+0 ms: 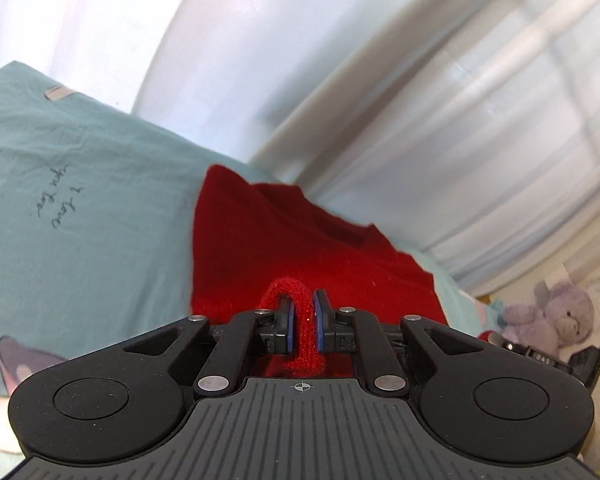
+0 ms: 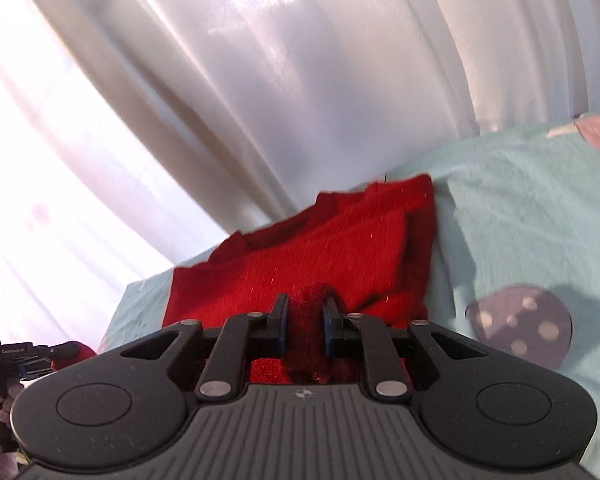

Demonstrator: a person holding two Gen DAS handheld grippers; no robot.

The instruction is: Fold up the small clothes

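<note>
A red knitted garment (image 1: 300,248) is held at its near edge by both grippers, the rest of it draped over a pale teal bedsheet (image 1: 80,208) in front of white curtains (image 1: 440,120). The left gripper (image 1: 303,320) is clenched on a bunched loop of the red knit, which bulges up between the blue pads (image 1: 291,328); the right gripper (image 2: 304,328) is likewise clamped on a thick wad of the same fabric. The far portion of the garment appears already doubled — layered edges are seen in the right wrist view.

The step in hand is judged to be a fold of the near edge over the far part. It would be done well if both corners were carried level and at the same pace, so that the hem stays taut and straight — slack between the grips would be laid down as a wrinkle. The edge should be lowered onto the far edge before any release. A purple plush toy (image 1: 556,316) lies well apart and is not in the way.
</note>
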